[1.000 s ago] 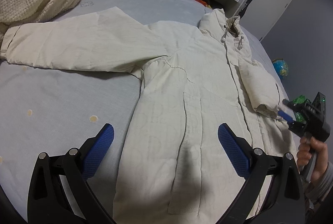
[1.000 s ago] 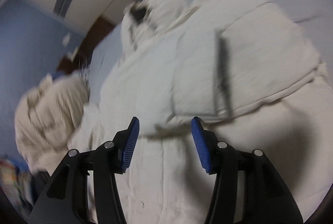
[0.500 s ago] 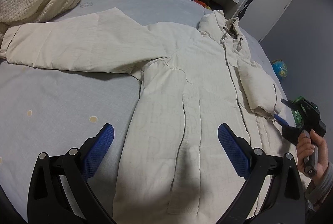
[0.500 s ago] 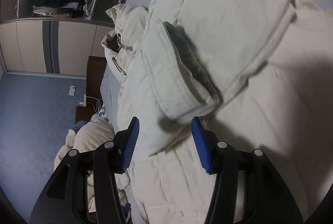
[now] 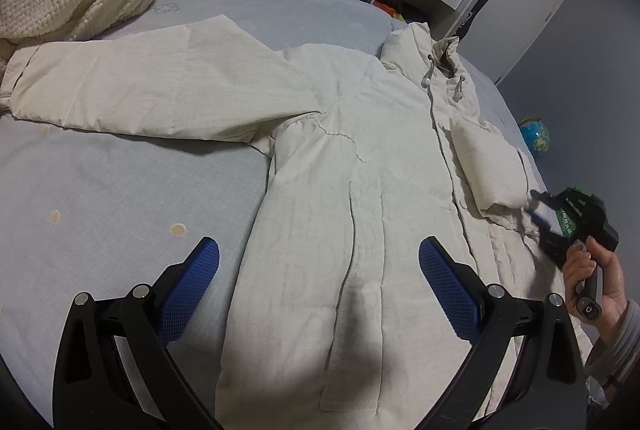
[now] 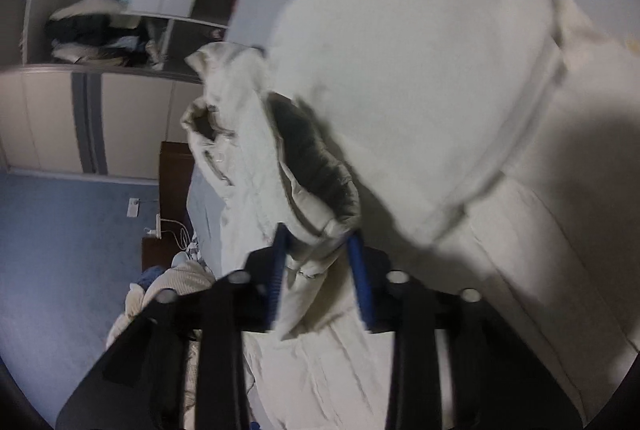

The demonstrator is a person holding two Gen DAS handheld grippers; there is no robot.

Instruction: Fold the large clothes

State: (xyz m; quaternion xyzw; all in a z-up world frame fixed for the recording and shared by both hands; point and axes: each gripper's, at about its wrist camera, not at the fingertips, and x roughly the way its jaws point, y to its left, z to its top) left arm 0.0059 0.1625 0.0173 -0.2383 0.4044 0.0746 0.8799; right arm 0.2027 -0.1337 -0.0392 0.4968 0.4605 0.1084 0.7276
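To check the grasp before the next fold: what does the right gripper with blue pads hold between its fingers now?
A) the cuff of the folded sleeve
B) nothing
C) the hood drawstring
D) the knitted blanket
A: the right gripper pinches the cuff of the cream padded jacket's folded sleeve.

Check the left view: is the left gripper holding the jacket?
No, the left gripper is wide open above the jacket.

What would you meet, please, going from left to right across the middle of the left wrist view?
Spread sleeve → jacket body → folded sleeve → right gripper, its jaws at that sleeve's cuff.
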